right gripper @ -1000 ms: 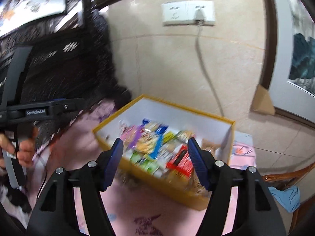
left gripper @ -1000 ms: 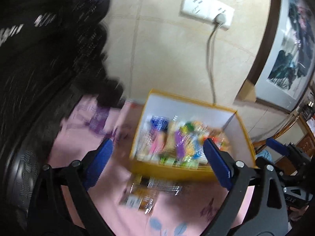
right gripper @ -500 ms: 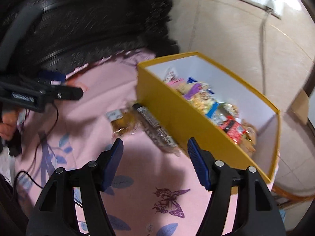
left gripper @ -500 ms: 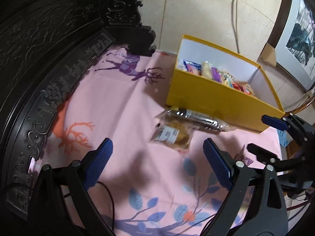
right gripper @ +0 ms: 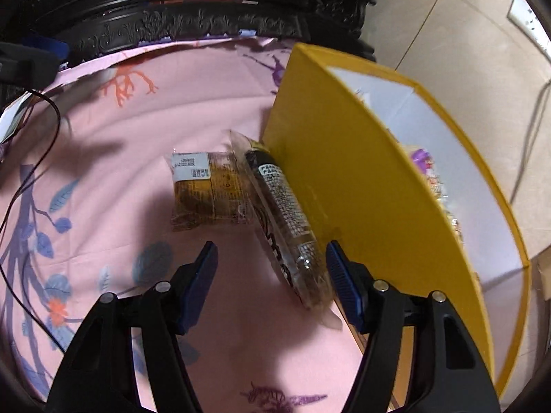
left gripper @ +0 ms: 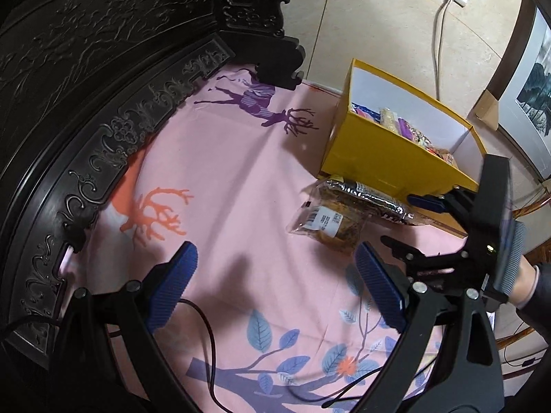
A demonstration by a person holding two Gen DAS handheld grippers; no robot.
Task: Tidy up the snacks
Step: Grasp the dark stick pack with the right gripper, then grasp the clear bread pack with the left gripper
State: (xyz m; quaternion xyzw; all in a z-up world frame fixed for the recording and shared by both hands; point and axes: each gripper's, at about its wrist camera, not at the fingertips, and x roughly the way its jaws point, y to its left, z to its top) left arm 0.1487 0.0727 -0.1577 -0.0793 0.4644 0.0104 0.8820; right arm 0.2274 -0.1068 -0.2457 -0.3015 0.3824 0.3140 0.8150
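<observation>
Right hand-held gripper (right gripper: 272,284) closing, nothing yet pinched, around the long snack pack (right gripper: 286,220) just ahead — lying against the yellow box (right gripper: 351,186). Left hand-held gripper (left gripper: 275,285) open, empty. Best approach — straddle the pack's near end, clear of the wall.

A home: carved dark wooden furniture (left gripper: 103,69) borders a pink printed cloth (left gripper: 224,189), with a framed painting (left gripper: 537,93) on the wall beyond it.
</observation>
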